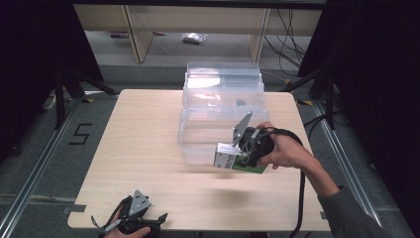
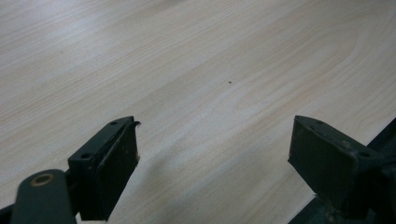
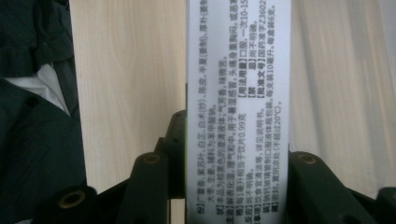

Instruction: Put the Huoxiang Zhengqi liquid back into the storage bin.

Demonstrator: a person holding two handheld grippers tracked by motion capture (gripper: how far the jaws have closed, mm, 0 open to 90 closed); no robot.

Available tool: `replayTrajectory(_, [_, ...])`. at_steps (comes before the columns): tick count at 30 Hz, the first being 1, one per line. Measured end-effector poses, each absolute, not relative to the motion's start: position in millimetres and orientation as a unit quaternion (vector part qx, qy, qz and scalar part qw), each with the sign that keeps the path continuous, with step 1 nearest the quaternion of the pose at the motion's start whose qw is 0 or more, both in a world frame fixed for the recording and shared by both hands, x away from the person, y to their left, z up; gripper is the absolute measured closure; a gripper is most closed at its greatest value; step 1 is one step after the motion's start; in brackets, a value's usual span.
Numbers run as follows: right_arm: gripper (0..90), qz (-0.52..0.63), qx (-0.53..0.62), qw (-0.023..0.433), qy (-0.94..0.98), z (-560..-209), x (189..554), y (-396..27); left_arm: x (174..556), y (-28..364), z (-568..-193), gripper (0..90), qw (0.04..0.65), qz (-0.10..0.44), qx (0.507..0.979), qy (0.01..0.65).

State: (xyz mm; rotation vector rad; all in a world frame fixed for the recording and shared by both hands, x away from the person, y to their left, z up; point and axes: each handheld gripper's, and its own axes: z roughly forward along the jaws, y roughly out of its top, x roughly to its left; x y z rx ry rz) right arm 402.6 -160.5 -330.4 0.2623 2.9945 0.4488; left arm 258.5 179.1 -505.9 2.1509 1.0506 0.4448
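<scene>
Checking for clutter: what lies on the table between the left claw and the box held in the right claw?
Nothing: in the high view, bare wooden table runs from the left claw to the box held by the right claw.

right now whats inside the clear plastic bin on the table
Through the walls of the clear bin one small dark item shows near the back. The right claw, shut on a box, covers its front right corner.

Bins (image 1: 223, 106) on table (image 1: 143, 144) rear-centre; box (image 1: 236, 161) just before them.
</scene>
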Motion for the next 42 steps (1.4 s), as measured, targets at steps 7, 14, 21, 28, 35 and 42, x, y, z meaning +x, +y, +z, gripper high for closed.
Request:
replayTrajectory(7, [64.8,0.146,0.091,0.048,0.984,-321,417,-167,259,180,-504,15.0,0.34,0.165,0.833,0.404])
replayTrajectory(14, [64.8,0.151,0.089,0.053,0.983,-307,434,-172,259,180,-506,15.0,0.346,0.17,0.829,0.405])
replayTrajectory(21, [64.9,0.154,0.095,0.053,0.982,-302,446,-176,259,180,-506,15.0,0.345,0.173,0.826,0.411])
replayTrajectory(28, [64.8,0.155,0.096,0.054,0.982,-307,466,-182,259,181,-505,15.0,0.345,0.168,0.829,0.408])
replayTrajectory(35, [64.8,0.154,0.099,0.054,0.982,-314,480,-185,258,181,-505,15.0,0.345,0.171,0.828,0.407])
replayTrajectory(42, [64.8,0.146,0.1,0.053,0.983,-325,494,-185,258,181,-504,15.0,0.345,0.171,0.829,0.407])
